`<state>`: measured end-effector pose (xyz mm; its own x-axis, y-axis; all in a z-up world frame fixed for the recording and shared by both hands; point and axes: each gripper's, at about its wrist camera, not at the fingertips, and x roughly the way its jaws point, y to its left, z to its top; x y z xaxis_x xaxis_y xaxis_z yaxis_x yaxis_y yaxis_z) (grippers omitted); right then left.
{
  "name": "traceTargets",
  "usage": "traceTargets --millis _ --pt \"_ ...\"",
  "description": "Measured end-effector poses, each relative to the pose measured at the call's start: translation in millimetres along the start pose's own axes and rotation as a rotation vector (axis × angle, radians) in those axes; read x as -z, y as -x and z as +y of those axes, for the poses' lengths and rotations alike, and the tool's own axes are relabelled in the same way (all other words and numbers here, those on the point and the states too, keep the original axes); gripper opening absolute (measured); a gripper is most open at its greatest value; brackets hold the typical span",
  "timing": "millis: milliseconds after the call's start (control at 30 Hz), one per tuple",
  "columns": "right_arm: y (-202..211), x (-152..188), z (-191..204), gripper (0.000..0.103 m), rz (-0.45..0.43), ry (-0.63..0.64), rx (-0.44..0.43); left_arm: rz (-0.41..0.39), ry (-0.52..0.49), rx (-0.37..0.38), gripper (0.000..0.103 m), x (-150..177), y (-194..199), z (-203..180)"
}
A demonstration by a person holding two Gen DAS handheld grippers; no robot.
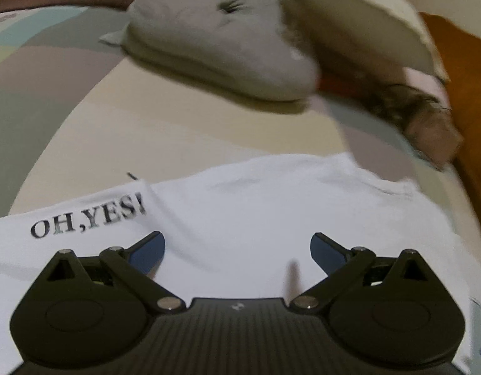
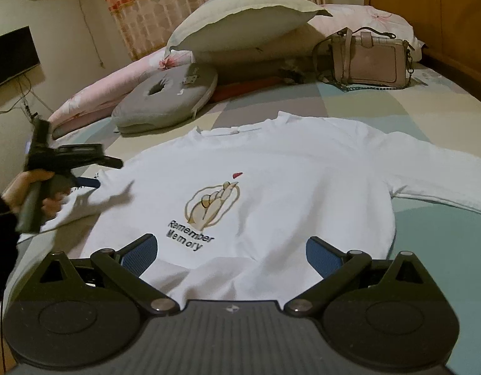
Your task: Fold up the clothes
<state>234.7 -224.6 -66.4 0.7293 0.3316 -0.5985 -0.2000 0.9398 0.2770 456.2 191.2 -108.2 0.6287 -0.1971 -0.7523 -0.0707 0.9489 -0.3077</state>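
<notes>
A white sweatshirt (image 2: 271, 187) lies flat, front up, on the bed (image 2: 365, 103), neck toward the pillows, one sleeve (image 2: 443, 172) stretched out to the side. Its chest bears a hand print above "Remember Memory"; the other sleeve (image 1: 84, 222) reads "OH,YES!". The left gripper (image 1: 237, 250), held in a hand (image 2: 31, 193), hovers over that sleeve, fingers spread wide, holding nothing. The right gripper (image 2: 231, 253) is above the hem, fingers likewise apart and empty. Beyond the neck lie a grey cushion (image 2: 165, 100), a pillow (image 2: 240, 22) and a handbag (image 2: 368, 62).
</notes>
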Motion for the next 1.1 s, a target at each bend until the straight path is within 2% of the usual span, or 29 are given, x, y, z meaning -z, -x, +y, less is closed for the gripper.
traceTargets --millis 67,167,233,267,400,500,633,833,1100 --pt "-2.6 1.9 -2.8 0.103 0.008 0.003 -0.002 -0.043 0.004 -0.026 0.1 -8.2 -7.1 1.3" --pt "-4.3 4.3 -6.4 0.103 0.019 -0.008 -0.002 -0.07 -0.018 -0.159 0.099 -23.5 -14.6 -1.3" --pt "-1.1 5.6 -9.0 0.103 0.019 -0.009 0.009 -0.073 -0.024 -0.215 0.099 -26.1 -10.7 -3.7" --pt "1.4 6.2 -10.5 0.103 0.017 -0.008 0.017 -0.078 -0.025 -0.205 0.099 -24.1 -4.0 -4.6" --pt "11.0 9.1 -18.6 0.103 0.01 -0.011 0.051 -0.072 -0.094 -0.081 0.099 -6.5 29.8 -27.4" --pt "16.1 11.3 -25.7 0.103 0.021 -0.028 0.079 -0.032 -0.209 0.002 0.099 15.2 48.3 -60.7" --pt "27.3 11.5 -30.3 0.103 0.041 -0.047 0.113 0.025 -0.359 0.062 0.099 54.6 67.3 -103.3" --pt "57.6 18.3 -25.0 0.103 0.065 -0.017 0.131 0.013 -0.521 0.103 0.099 123.7 122.6 -146.0" --pt "82.6 55.0 -26.9 0.103 0.15 -0.072 0.127 -0.02 -0.538 0.127 0.1 212.1 197.4 -169.0"
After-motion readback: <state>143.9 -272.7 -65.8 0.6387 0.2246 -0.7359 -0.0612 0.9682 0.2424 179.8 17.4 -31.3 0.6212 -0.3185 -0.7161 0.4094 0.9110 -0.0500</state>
